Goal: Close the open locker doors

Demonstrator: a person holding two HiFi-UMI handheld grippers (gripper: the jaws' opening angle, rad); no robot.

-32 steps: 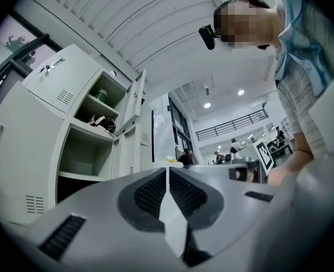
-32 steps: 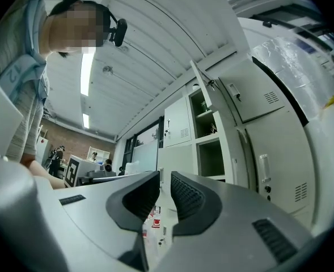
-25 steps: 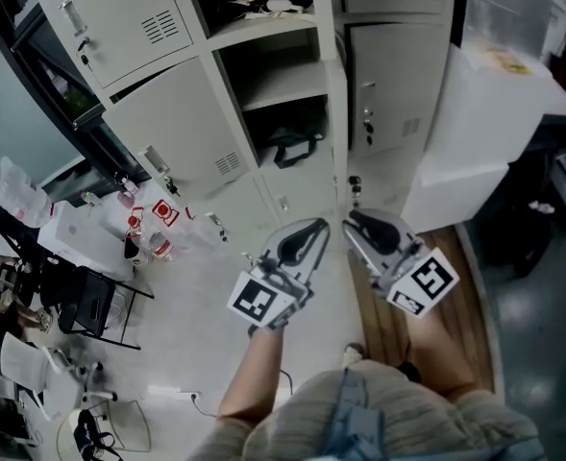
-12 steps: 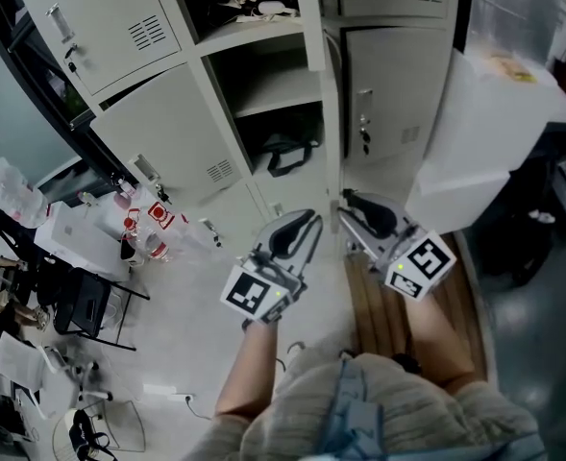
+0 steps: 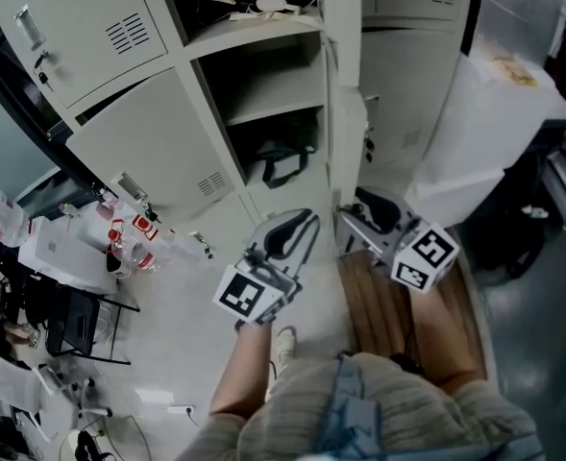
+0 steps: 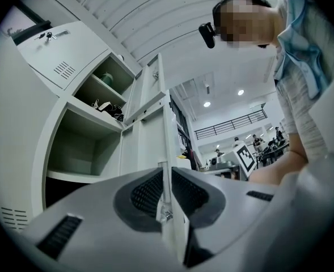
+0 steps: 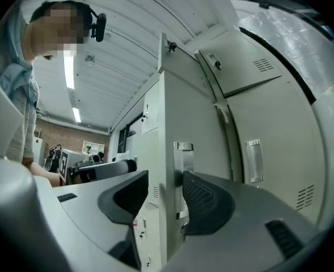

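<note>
Right now the lockers stand ahead with several doors still open. Two wide doors hang swung out on the left side, baring the middle column, where a black bag sits in the lowest open compartment under a bare shelf. A narrow door sticks out edge-on at the right edge of that column. The right tool is at this door's lower edge. Its jaws have just been opening and stand apart, with the door's edge and latch plate between them and not pinched. The left tool sits just left of it, jaws drawn together to a thin seam that lines up with the same door's edge.
</note>
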